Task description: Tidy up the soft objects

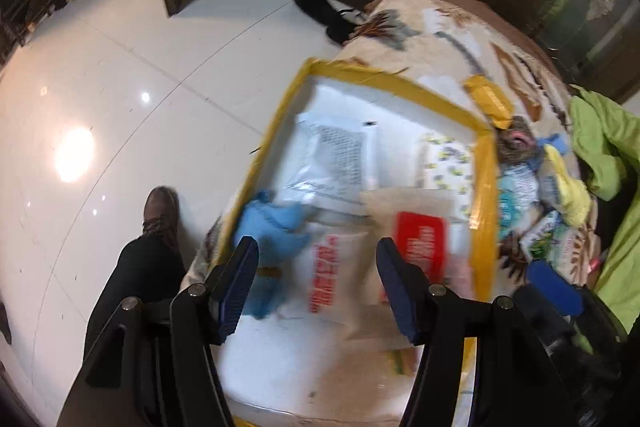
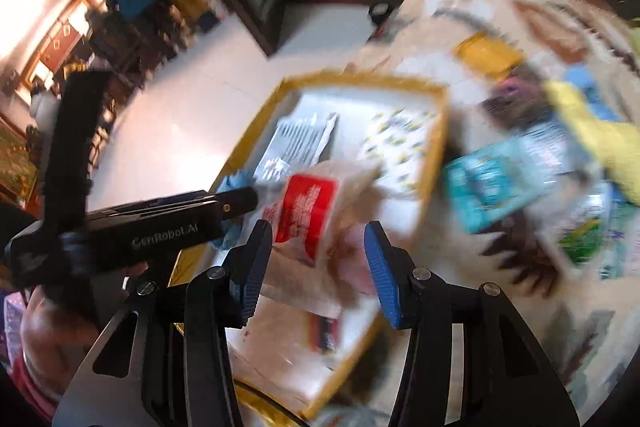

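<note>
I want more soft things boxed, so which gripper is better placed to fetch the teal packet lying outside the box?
Probably the right gripper: it is open, and the teal packet lies on its side of the box.

The left hand-held gripper (image 1: 316,263) is hovering with jaws apart over a yellow-taped box (image 1: 486,179). A blue cloth (image 1: 276,227) and packets are lying inside.

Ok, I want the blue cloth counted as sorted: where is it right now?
In the left wrist view, the blue cloth lies inside the yellow-taped box, against its left wall, just ahead of the left gripper and beside the red-printed bag.
</note>
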Motion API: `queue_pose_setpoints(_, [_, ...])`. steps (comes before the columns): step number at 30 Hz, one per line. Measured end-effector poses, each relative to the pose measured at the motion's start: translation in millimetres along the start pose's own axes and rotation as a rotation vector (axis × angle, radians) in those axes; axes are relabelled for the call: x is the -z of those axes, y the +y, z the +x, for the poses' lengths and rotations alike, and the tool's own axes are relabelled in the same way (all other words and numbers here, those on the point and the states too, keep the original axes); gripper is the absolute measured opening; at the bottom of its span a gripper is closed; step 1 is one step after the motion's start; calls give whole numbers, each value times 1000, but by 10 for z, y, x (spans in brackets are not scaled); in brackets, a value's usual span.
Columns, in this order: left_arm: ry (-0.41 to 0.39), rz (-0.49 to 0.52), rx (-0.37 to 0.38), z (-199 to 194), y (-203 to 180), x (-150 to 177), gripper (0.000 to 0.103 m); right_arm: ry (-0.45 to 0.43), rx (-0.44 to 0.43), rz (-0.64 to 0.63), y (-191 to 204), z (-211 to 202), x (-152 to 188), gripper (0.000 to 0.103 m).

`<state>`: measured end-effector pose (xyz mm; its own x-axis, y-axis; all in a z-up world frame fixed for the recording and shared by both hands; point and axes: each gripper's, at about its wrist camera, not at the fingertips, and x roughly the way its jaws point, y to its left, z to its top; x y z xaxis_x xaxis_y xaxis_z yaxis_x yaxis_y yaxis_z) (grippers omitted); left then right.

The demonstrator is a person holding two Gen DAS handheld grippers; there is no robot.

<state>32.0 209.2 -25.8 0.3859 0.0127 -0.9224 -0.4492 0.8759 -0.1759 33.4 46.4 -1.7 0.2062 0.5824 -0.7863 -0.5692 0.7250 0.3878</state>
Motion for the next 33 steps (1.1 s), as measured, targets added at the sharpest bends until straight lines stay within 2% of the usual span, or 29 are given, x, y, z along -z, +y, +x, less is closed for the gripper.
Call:
queue_pose_setpoints(4, [-17, 40, 47, -101, -301, -2, 63, -105, 4, 95, -445, -449, 172, 48])
queue_pose_setpoints(7, [-24, 79, 69, -119, -604, -9, 65, -163, 85, 185, -895, -755, 327, 48])
queue_pose_setpoints(9, [-7, 122, 83, -71, -864, -18, 66, -192, 108, 266, -1189, -922, 394, 48])
queue_pose_setpoints(11, [0, 140, 94, -43, -1033, -25, 66, -229, 85, 374, -1474, -1067, 455, 48])
queue_pose_setpoints(13, [3, 148, 102, -14, -1178, -37, 66, -257, 36, 484, -1710, -1150, 494, 58])
queue_pose_setpoints(14, [7, 155, 104, 0, -1240, -47, 66, -273, 20, 533, -1809, -1179, 511, 60])
queue_pose_setpoints(19, [12, 195, 89, 70, -1447, -81, 66, -299, -25, 646, -2099, -1197, 432, 60])
queue_pose_setpoints(26, [31, 180, 80, 159, -1440, -116, 66, -318, -54, 745, -2362, -1183, 333, 60])
queue_pose_setpoints(33, [41, 172, 76, 215, -1380, -201, 66, -296, 32, 722, -2501, -1120, 22, 60])
